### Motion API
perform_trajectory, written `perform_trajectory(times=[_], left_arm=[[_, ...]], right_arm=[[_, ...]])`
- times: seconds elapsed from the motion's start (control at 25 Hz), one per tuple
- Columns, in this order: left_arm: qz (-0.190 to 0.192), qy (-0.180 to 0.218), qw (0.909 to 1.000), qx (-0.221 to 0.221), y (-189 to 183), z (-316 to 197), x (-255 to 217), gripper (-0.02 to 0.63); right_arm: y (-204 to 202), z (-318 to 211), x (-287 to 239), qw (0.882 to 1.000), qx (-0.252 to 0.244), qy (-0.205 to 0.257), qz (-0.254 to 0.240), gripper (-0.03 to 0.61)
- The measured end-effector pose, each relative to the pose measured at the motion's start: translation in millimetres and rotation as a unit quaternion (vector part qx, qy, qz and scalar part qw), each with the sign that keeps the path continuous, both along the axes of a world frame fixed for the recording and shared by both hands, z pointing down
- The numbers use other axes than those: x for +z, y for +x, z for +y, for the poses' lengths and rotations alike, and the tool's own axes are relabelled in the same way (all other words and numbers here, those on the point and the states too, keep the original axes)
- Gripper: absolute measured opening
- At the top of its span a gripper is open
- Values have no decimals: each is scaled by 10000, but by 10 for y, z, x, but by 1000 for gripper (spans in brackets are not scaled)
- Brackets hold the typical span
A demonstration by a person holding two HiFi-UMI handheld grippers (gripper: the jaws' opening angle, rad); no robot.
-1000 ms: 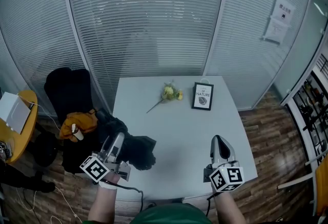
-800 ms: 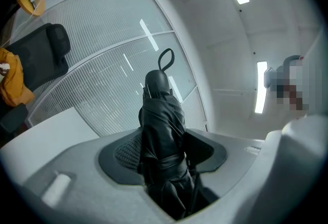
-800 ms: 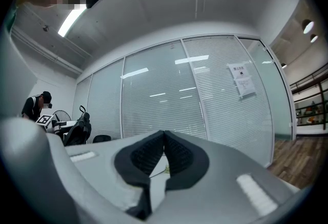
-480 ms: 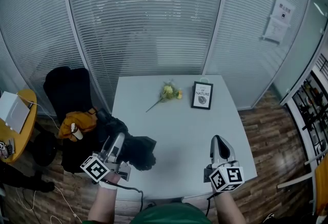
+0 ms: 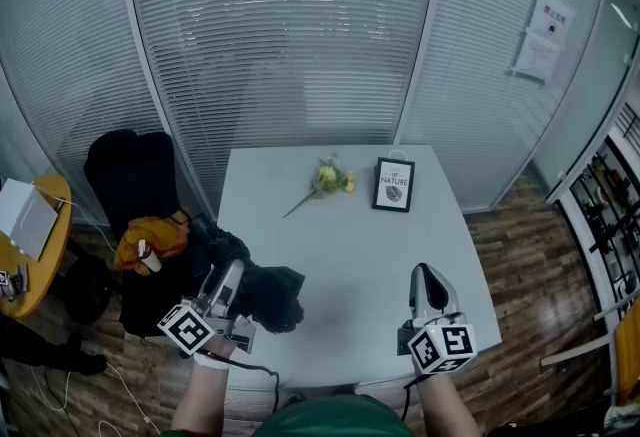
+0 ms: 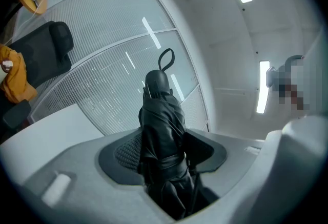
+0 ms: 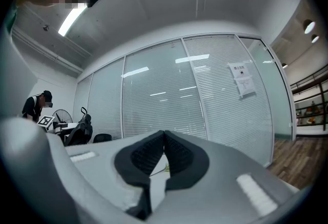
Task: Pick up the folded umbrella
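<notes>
Left claw (image 5: 229, 275): nearest, at the bench's near left corner, pinching the folded umbrella; in the left gripper view both dark pads press into its black fabric just above the wrap strap.
Folded umbrella (image 6: 163, 130): black, held in the left claw and pointing away from it. Its wrist loop (image 6: 165, 59) is at the far tip. In the head view it is a dark bundle (image 5: 268, 293) over the bench's left edge; whether it touches the top cannot be told.
Right claw (image 7: 164, 138): at the near right, over the bench, pads pressed together at the tips with nothing between them.
Bench (image 5: 350, 255): white and square, bare in the middle.
Flower (image 5: 330, 180): yellow, lying on its side near the far edge, stem towards the left.
Framed picture (image 5: 394, 187): upright, just right of the flower.
Chair (image 5: 130, 170): black, left of the bench, with an orange garment (image 5: 150, 240) on it.
Glass wall (image 5: 290, 35): farthest, with lowered blinds and a paper notice (image 5: 545, 40) at the right.
</notes>
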State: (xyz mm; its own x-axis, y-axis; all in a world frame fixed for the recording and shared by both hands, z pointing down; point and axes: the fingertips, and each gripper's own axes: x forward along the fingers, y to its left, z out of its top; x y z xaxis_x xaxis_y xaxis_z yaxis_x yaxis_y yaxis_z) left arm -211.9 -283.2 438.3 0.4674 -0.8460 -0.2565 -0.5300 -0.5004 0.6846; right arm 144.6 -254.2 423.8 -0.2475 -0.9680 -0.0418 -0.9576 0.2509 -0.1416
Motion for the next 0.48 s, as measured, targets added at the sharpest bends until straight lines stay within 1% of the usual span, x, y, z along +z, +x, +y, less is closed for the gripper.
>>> perform_trajectory(times=[0.48], left_arm=[[-8, -140, 9999, 59, 75, 35, 157, 245]], right_arm=[[31, 76, 7, 10000, -29, 32, 74, 3]])
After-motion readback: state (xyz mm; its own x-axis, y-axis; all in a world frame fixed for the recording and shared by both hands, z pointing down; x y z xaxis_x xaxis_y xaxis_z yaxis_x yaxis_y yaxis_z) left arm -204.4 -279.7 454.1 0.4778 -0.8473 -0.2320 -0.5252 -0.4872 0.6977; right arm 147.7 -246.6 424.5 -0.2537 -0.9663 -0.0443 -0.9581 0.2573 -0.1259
